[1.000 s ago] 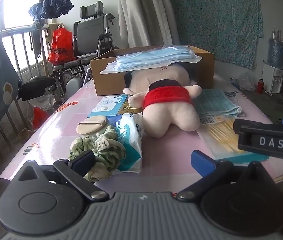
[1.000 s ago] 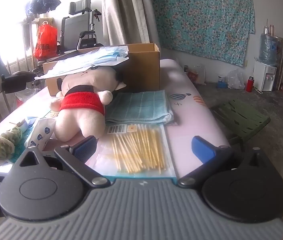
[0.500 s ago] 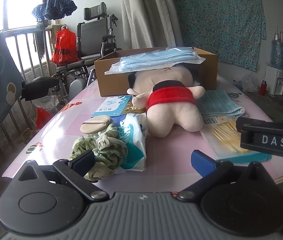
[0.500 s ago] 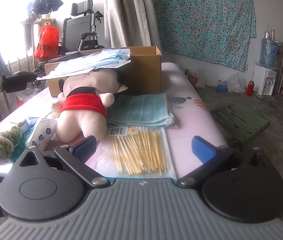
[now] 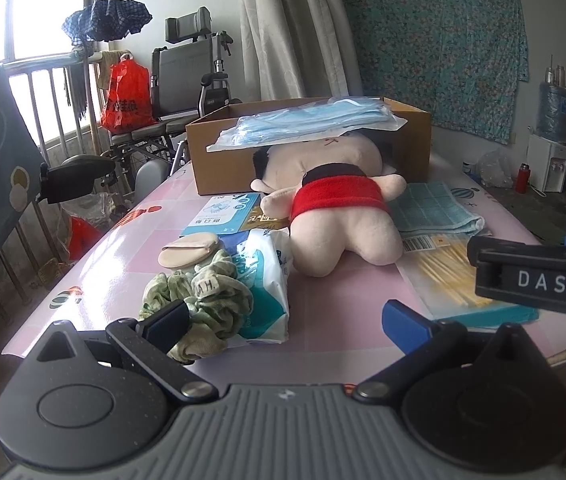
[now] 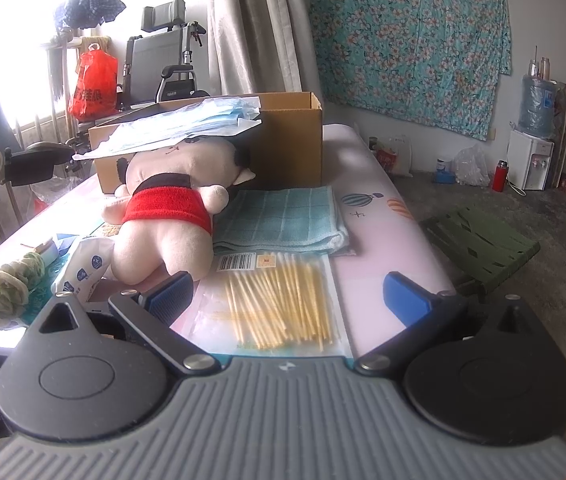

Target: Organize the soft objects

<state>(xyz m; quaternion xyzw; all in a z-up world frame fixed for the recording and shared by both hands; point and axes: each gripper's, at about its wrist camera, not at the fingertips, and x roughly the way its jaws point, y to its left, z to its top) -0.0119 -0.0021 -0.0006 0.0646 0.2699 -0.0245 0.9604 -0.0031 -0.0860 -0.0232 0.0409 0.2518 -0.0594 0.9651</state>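
The soft toy (image 5: pixel 339 216) lies face down in the middle of the surface (image 5: pixel 131 248). Its head rests against the cardboard box (image 5: pixel 411 148) at the far end, and its legs point back toward me. So it lies long-ways, straight away from my jaws.

From my left jaws (image 5: pixel 287 320) the toy is ahead and a little to the right. From my right jaws (image 6: pixel 289 294) it is ahead and to the left, with one leg just past my left fingertip. My right jaws look nearer to it, I think. Both pairs are wide open and hold nothing.

A flat bag of blue masks (image 5: pixel 307 122) lies across the top of the box and hangs over the toy's head. A folded blue towel (image 6: pixel 283 220) sits beside the toy, touching its right side. In front of the towel is a clear bag of yellow sticks (image 6: pixel 283 304), right under my right jaws.

On the other side lie a white pack of tissues (image 5: pixel 265 280), a green scrunchie (image 5: pixel 199 300) close to my left fingertip, and a round tan puff (image 5: pixel 187 246).

I guess the toy goes in the box, so the masks may be in the way.
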